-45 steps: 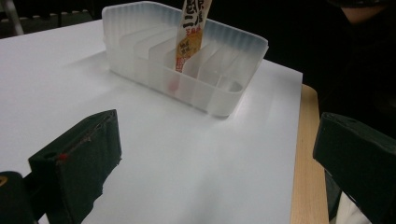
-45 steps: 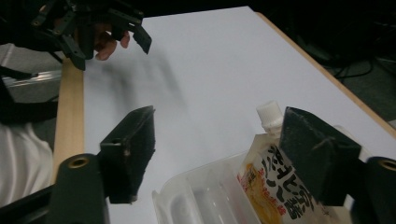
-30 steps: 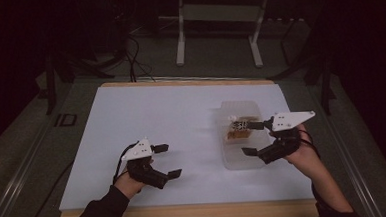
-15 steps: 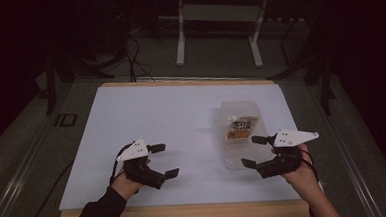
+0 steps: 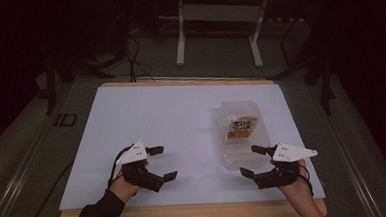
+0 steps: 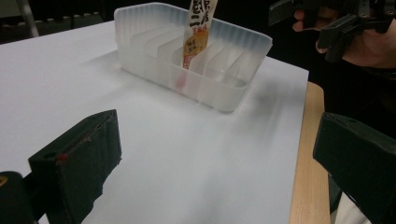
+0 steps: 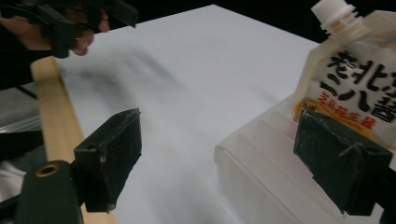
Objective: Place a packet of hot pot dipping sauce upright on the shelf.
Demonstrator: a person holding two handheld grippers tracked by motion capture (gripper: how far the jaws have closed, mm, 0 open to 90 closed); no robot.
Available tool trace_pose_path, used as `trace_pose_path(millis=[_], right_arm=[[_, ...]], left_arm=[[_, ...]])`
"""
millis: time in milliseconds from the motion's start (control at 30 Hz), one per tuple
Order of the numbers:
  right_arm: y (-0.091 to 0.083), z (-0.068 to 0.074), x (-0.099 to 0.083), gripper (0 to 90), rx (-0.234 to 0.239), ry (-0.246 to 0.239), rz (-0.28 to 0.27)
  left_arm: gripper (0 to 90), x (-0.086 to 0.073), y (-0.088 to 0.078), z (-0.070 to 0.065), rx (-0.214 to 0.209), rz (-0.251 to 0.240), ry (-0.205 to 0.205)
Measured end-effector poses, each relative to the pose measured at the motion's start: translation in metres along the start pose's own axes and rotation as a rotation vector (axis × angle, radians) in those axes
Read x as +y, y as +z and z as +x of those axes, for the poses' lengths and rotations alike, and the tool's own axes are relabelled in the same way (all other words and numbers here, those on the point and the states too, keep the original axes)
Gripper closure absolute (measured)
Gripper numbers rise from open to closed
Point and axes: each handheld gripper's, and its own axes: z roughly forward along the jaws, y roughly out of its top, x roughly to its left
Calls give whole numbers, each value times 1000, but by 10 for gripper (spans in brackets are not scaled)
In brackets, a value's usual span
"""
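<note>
- Pouch (image 5: 240, 127) stands upright in a slot of the clear bin (image 5: 228, 160), near the table's right side; in our left gripper view it (image 6: 198, 32) sits mid-bin (image 6: 140, 28).
- Our right gripper (image 5: 250, 160) hovers just at the bin's near end, jaws spread wide, holding nothing; along its jaws we see the pouch (image 7: 359, 88) close by.
- Our left gripper (image 5: 163, 163) sits well apart from the bin, over the white table (image 5: 146, 116), jaws wide apart and empty.

Sauce pouch (image 5: 241, 127) upright in clear bin (image 5: 227, 159).
</note>
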Motion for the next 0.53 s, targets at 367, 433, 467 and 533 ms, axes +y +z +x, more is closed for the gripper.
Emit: trace_pose_path(millis=[367, 433, 467, 533], right_arm=[[2, 3, -12, 149, -5, -68, 20], [2, 4, -12, 149, -2, -80, 16], [2, 4, -12, 149, 1, -87, 11], [1, 4, -12, 149, 4, -85, 8]], left_arm=[[15, -5, 7, -5, -15, 29, 47], [15, -7, 9, -5, -19, 37, 47], [15, -8, 10, -4, -22, 42, 48], [15, -11, 12, -4, -24, 53, 45]])
